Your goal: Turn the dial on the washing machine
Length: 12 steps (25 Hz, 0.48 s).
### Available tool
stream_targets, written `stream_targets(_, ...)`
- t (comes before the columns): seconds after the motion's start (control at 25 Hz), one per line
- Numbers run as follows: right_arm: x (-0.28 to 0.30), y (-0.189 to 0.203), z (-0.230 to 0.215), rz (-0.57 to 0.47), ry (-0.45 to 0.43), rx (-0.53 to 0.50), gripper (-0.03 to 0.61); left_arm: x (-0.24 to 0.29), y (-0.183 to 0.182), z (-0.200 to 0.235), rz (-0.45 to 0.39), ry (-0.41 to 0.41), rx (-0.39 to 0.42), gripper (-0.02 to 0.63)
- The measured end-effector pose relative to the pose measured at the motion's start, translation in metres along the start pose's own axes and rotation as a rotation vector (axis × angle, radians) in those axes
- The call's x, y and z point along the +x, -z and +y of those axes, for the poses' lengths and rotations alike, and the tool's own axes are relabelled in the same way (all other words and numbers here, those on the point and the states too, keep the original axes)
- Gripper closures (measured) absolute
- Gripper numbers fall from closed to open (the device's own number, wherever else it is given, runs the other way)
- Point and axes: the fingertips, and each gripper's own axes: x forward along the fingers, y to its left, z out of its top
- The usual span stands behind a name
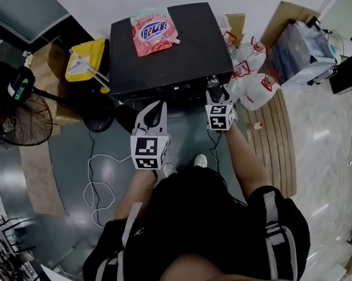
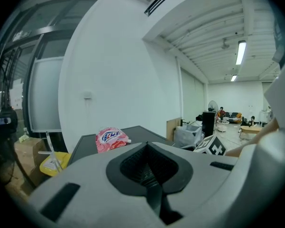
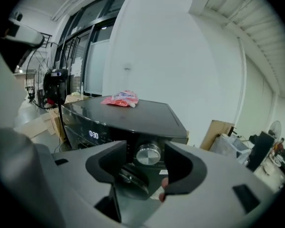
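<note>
The right gripper [image 3: 146, 156] has its jaws wide around the silver dial [image 3: 148, 154] on the black washing machine [image 3: 133, 112], mid-frame, not touching it. The left gripper [image 2: 149, 169] has its jaws closed and empty.

Just a black short-sleeve top [image 1: 193, 215] with pale grey straps [image 1: 270, 206], white shoes [image 1: 200, 160], plus light grey left gripper [image 1: 157, 105] and right gripper [image 1: 214, 88], each with black ribbed pads [image 2: 147, 167] and a white cube [image 1: 149, 152] of black square markers.
</note>
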Motion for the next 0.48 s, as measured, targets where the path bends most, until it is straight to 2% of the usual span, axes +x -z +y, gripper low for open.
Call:
stream_targets(0.24, 0.042, 0.032, -0.002, 0.107, 0.005, -0.123, 0.345, -0.003, 0.012, 0.008, 0.032, -0.051, 0.006, 0.618)
stream_targets(0.48, 0.075, 0.046, -0.002, 0.151, -0.013, -0.176, 0.327, -0.003, 0.023, 0.014, 0.063, -0.103, -0.010, 0.618)
